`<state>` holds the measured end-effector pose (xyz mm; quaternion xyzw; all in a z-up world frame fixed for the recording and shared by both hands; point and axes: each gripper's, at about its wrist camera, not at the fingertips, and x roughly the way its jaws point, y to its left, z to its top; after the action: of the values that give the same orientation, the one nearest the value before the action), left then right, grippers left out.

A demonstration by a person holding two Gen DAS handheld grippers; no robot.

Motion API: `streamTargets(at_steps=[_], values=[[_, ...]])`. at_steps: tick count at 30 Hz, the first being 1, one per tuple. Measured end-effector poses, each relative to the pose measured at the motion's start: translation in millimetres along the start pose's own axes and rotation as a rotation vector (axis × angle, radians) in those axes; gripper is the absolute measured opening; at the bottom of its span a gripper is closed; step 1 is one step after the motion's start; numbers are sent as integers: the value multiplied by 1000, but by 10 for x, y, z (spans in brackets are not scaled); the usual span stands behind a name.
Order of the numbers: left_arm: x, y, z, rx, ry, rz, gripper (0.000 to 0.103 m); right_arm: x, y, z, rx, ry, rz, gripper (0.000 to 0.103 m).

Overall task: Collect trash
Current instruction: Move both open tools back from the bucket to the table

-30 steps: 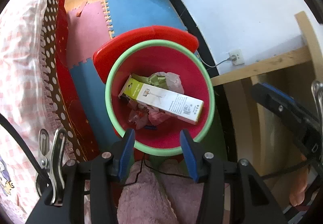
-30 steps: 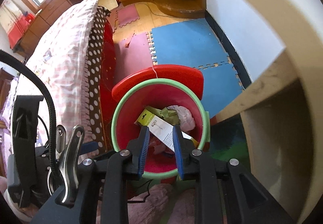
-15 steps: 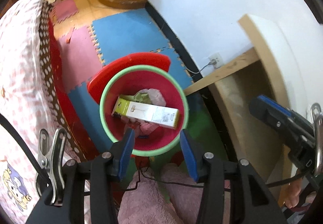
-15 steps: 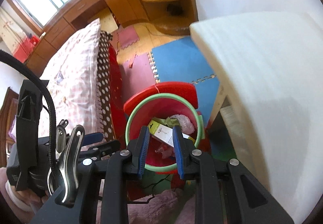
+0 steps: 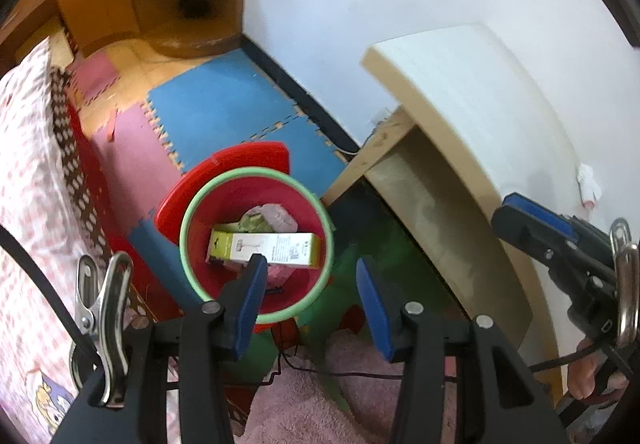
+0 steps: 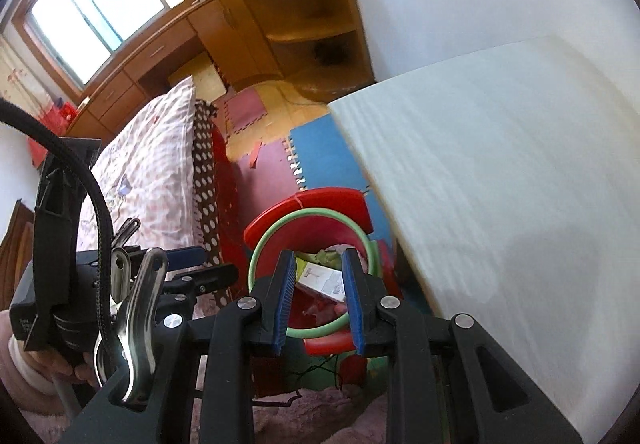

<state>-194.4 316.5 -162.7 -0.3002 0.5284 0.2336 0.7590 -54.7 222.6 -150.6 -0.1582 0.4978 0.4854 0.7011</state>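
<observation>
Room: bedroom floor of blue and pink foam mats (image 5: 224,104), bed (image 6: 152,164) on one side, pale worktop (image 6: 500,184) on the other.
Bin: red bin (image 5: 256,244) with green rim stands on the floor beside the worktop; long box (image 5: 266,250) lies across crumpled paper (image 5: 276,214) inside.
Left claw (image 5: 308,294): partly open, empty, above the bin.
Right claw (image 6: 320,298): narrow gap, nothing in it.
Risk: long box rests high and could tip out if the bin is knocked.
Hidden: bin's bottom; small white scrap (image 5: 588,184) on the worktop is too blurred to identify.
</observation>
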Motion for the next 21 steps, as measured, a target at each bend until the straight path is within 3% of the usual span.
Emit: streamTargets(at_steps=[21], values=[[-290, -1098, 160, 352, -66, -107, 49, -1001, -633, -421, 266, -194, -191, 25]])
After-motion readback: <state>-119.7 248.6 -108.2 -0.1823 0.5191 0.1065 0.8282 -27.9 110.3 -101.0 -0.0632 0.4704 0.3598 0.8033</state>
